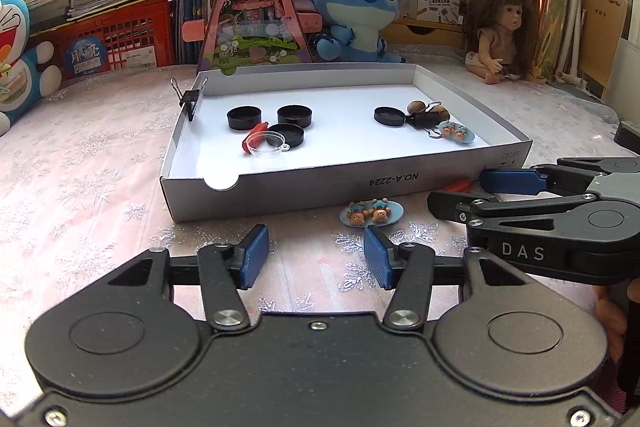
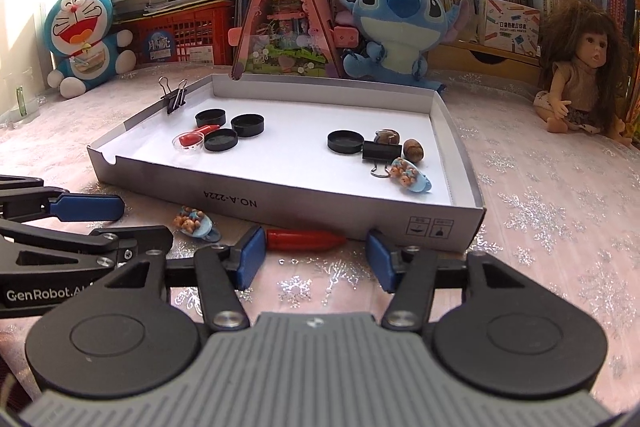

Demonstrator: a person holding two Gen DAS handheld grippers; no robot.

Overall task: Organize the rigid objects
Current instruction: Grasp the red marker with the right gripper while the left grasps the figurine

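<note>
On the left we see a clip (image 2: 173, 95) pinched on the box (image 2: 280, 205) wall. Inside the box lie three black lids (image 2: 221, 139) close together, with a clear dish (image 2: 188, 142) and a red crayon (image 2: 199, 135). Further right sit one more lid (image 2: 345, 141), a black clip (image 2: 382, 151), two nuts (image 2: 413, 149) and a bear charm (image 2: 412, 179).

In front of the box, on the cloth (image 2: 560, 227), our left gripper (image 1: 316, 255) is partly open and holds nothing. A bear charm (image 1: 372, 213) lies just past it. Our right gripper (image 2: 316, 259) is partly open too. A second red crayon (image 2: 306, 239) lies between its tips, and the pads do not press it.
</note>
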